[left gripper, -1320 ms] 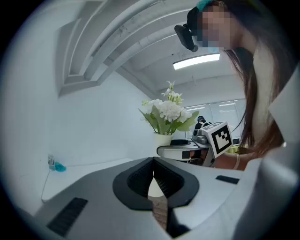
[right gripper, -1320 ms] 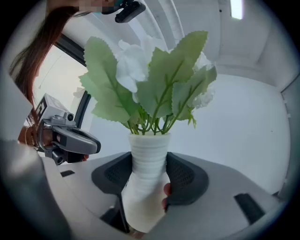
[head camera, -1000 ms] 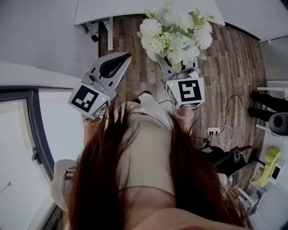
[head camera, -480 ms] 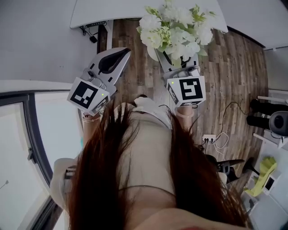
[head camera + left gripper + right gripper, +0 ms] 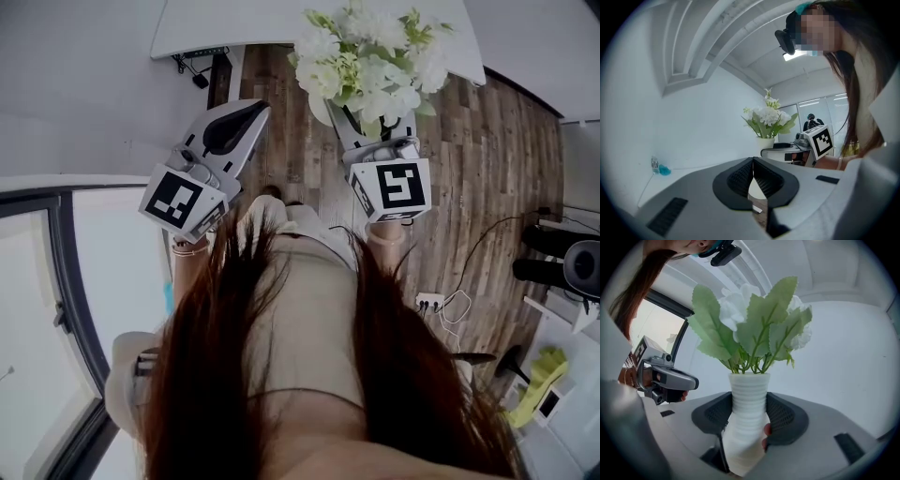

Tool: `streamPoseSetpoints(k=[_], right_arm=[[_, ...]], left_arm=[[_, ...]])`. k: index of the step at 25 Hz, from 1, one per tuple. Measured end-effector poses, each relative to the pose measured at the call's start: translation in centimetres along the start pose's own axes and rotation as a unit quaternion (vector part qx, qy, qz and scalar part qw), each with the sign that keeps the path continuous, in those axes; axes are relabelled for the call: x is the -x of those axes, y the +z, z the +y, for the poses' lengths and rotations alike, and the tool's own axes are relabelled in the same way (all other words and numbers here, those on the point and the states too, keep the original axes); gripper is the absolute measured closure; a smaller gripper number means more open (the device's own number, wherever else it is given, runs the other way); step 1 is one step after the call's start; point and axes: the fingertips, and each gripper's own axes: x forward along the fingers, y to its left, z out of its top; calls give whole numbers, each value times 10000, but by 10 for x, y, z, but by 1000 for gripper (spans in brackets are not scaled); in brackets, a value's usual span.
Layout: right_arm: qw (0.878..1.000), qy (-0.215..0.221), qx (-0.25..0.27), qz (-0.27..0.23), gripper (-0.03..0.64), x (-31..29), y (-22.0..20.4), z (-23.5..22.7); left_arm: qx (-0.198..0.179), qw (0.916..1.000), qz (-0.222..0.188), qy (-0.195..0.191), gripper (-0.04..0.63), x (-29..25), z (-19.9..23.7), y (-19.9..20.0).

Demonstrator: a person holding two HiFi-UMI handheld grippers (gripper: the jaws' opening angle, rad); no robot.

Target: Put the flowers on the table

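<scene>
White flowers with green leaves (image 5: 370,61) stand in a white ribbed vase (image 5: 747,418). My right gripper (image 5: 367,129) is shut on the vase, one dark pad pressed against each side of it (image 5: 749,405). In the head view the bouquet overlaps the near edge of the white table (image 5: 253,23) at the top. My left gripper (image 5: 246,114) is held beside it, to the left and over the wooden floor. Its jaws are shut, with the tips touching (image 5: 753,161) and nothing between them. The left gripper view shows the flowers (image 5: 768,116) further off.
A dark table leg with cables (image 5: 220,75) stands below the table's left end. On the wooden floor to the right lie a power strip with cords (image 5: 431,302), black equipment (image 5: 562,258) and a yellow-green object (image 5: 539,384). A window frame (image 5: 80,309) runs along the left.
The floor items at the right have slid down the view and the flowers now sit a little further over the table's edge. Both grippers keep their hold and spacing.
</scene>
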Motion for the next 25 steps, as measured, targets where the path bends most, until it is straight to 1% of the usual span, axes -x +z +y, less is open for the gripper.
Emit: streamPoseSetpoints(k=[5,19,25], right_arm=[[10000,10,-44,3,374,-1,-1,0],[10000,-44,-28,-45,374,-1,-4,-2],[9999,-87,-74,-53,374,-1,-3,-2]], left_arm=[[38,10000,-13,54,589,3,0,1],[-75,9999,-60,86,589,4,7,2],[-84,9999,140,22,589,6,4,0]])
